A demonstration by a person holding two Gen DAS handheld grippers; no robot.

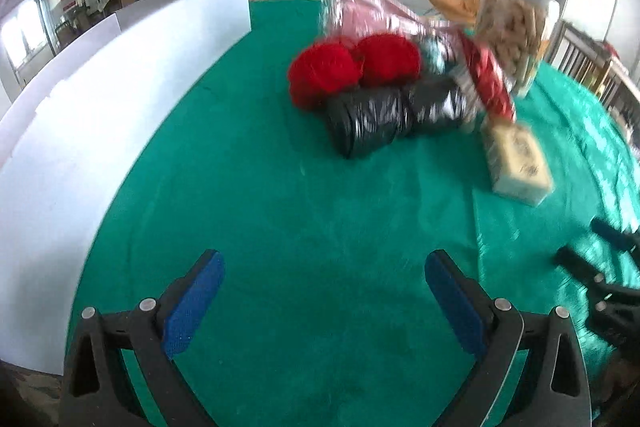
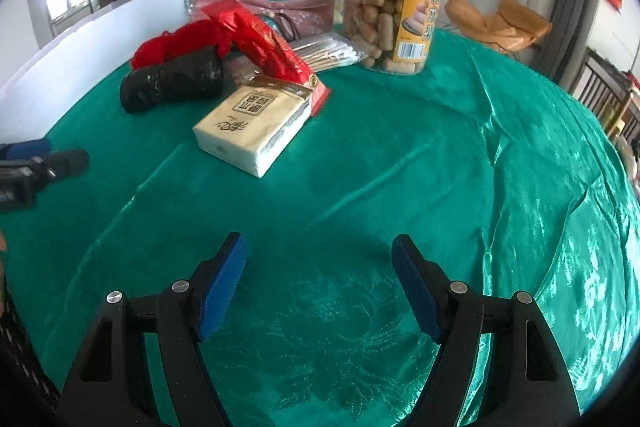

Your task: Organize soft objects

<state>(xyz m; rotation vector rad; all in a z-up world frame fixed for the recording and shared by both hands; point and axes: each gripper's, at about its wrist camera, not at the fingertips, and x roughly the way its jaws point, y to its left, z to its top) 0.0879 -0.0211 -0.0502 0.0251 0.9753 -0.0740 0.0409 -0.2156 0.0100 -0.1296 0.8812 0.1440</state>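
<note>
A heap of goods lies on the green tablecloth point(image 2: 400, 155). It holds two red fluffy balls point(image 1: 352, 67), two black bag rolls point(image 1: 366, 125), a pink plastic packet point(image 1: 360, 9), a red shiny packet point(image 2: 264, 43), a bundle of sticks in clear wrap point(image 2: 324, 53) and a beige tissue pack point(image 2: 252, 129). My left gripper point(image 1: 324, 263) hovers open over bare cloth, well short of the black rolls. My right gripper point(image 2: 318, 247) is open too, nearer than the tissue pack, with nothing between its blue pads. The right gripper point(image 1: 588, 247) also shows at the left wrist view's right edge.
A tall clear jar of biscuit sticks point(image 2: 394, 3) stands behind the heap. A white board point(image 1: 80, 131) walls the table's left side. Wooden chairs point(image 2: 608, 95) stand past the right edge. The left gripper point(image 2: 48, 157) shows at the right wrist view's left edge.
</note>
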